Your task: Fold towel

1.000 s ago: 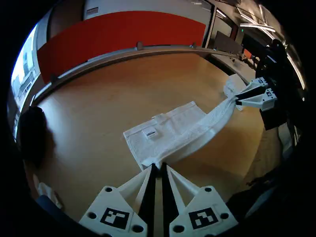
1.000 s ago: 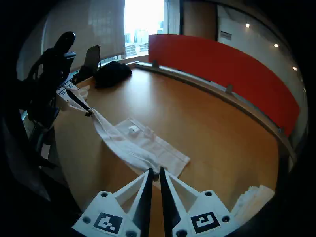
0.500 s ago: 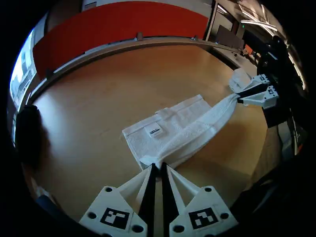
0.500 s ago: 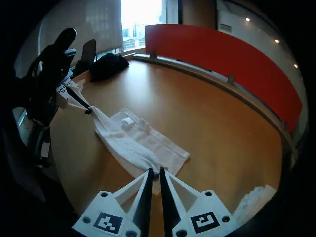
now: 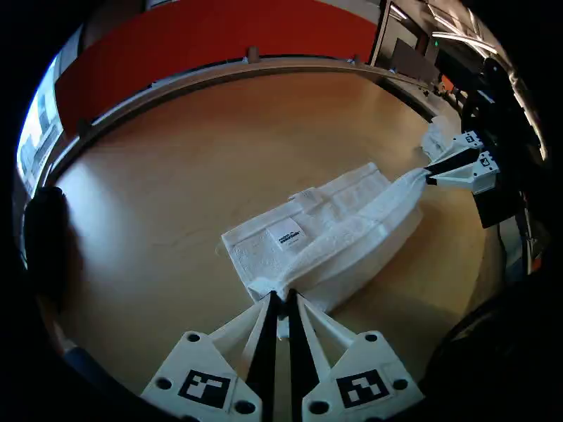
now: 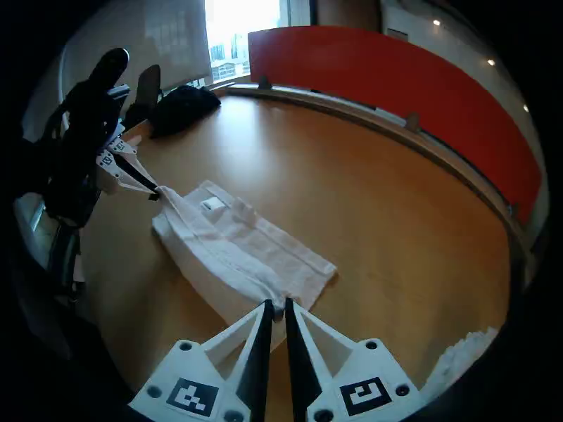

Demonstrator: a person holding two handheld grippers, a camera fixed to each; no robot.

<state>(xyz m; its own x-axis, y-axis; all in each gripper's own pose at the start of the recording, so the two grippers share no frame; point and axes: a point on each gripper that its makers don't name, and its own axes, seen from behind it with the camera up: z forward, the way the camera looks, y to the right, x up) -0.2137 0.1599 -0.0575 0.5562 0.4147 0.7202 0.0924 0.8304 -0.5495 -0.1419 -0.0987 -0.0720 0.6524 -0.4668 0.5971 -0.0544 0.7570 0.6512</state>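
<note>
A white towel (image 5: 324, 232) with a small label (image 5: 286, 238) lies on the wooden table (image 5: 183, 155). Its near long edge is lifted off the wood and stretched between my two grippers. My left gripper (image 5: 280, 298) is shut on one corner of that edge. In the left gripper view the right gripper (image 5: 426, 176) pinches the opposite corner at the far right. In the right gripper view the towel (image 6: 239, 246) runs from my right gripper (image 6: 273, 304), shut on its corner, up to the left gripper (image 6: 153, 194) at the left.
A red partition (image 5: 211, 35) runs along the table's far edge. A dark bag (image 6: 179, 107) sits at the table's far end near chairs and a window. More white cloth (image 6: 468, 352) lies at the table's lower right in the right gripper view.
Both grippers have carried the held edge forward over the towel. The lifted fold has slackened and widened, and it now covers more of the flat part.
</note>
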